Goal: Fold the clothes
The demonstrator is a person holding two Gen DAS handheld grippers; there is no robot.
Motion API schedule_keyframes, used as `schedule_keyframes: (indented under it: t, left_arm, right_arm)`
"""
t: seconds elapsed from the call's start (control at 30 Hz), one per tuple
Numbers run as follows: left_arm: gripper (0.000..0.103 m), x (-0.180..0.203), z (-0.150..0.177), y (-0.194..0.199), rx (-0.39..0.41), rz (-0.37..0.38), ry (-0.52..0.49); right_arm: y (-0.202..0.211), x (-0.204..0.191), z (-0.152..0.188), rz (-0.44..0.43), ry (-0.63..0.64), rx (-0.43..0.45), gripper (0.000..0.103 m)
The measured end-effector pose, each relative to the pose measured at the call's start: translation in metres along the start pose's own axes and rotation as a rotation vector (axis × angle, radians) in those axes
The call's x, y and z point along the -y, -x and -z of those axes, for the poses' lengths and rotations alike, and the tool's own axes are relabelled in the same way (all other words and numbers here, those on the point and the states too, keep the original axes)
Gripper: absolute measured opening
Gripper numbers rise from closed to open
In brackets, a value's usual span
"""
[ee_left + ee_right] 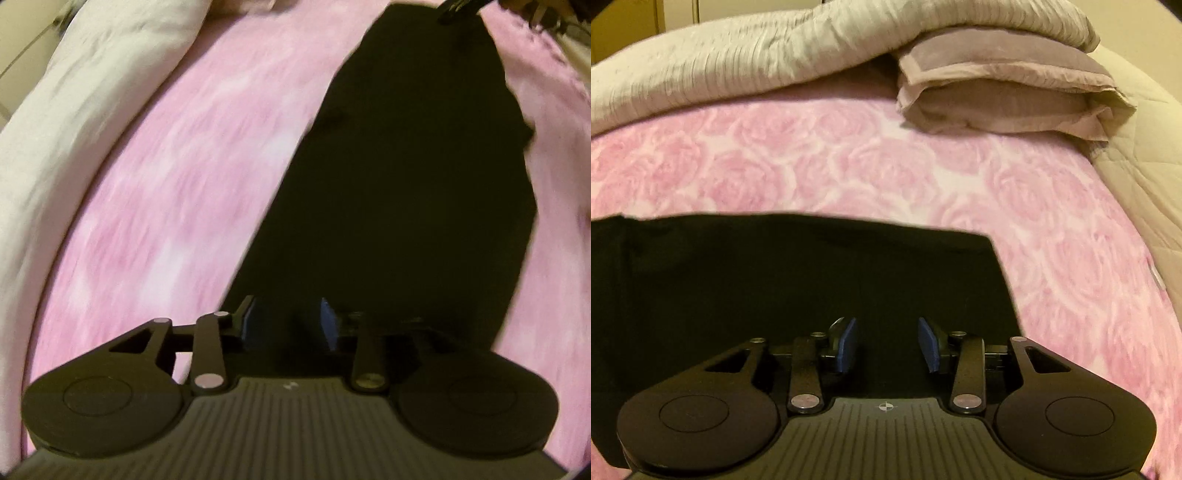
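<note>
Right gripper (887, 345) fingers apart; pillow (1004, 99) beyond.

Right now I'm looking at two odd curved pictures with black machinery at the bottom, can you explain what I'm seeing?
Each picture comes from a wide-angle camera mounted on a hand-held two-finger tool; a person carries one in each hand. The black machinery at the bottom is the tool itself.

In the left-hand view, the left tool points down at a black garment lying on a pink rose-print bedspread. The picture is blurred and its fingers are dark, so I can't judge their gap.

In the right-hand view, the right tool shows two blue pads standing apart, with nothing pinched between them, over the same garment. Beyond lie a rumpled grey comforter and a folded mauve cloth.

Nothing looks held.
</note>
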State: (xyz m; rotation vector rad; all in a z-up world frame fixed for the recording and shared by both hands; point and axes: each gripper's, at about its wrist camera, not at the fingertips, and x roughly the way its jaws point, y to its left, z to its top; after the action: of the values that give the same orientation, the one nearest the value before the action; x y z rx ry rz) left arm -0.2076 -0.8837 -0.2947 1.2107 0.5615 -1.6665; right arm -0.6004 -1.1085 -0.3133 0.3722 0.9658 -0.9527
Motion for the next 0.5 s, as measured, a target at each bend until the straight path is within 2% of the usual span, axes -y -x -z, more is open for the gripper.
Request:
schedule_keyframes:
  t: [0.1, 0.2, 0.27, 0.4, 0.47, 0.5]
  left_arm:
    - [0.035, 0.008, -0.052, -0.029, 0.043, 0.013, 0.004]
    - [0.038, 0.014, -0.088, -0.059, 0.061, 0.017, -0.019]
    - [0.039, 0.019, -0.102, -0.080, 0.043, 0.020, -0.036]
    - [0.041, 0.027, -0.111, -0.108, -0.022, 0.011, -0.067]
    - [0.041, 0.027, -0.111, -0.110, -0.028, 0.009, -0.061]
    - [0.041, 0.026, -0.113, -0.108, -0.022, 0.009, -0.054]
  right_arm:
    - [-0.012, 0.037, -0.014, -0.020, -0.005, 0.051, 0.047]
    - [-0.034, 0.074, -0.033, -0.048, -0.039, 0.038, 0.052]
    - [-0.054, 0.095, -0.040, -0.081, -0.057, -0.004, 0.053]
    - [-0.088, 0.122, -0.041, -0.219, -0.141, -0.066, 0.053]
    - [-0.092, 0.129, -0.037, -0.270, -0.177, -0.072, 0.023]
    - [-0.092, 0.132, -0.036, -0.282, -0.186, -0.072, 0.003]
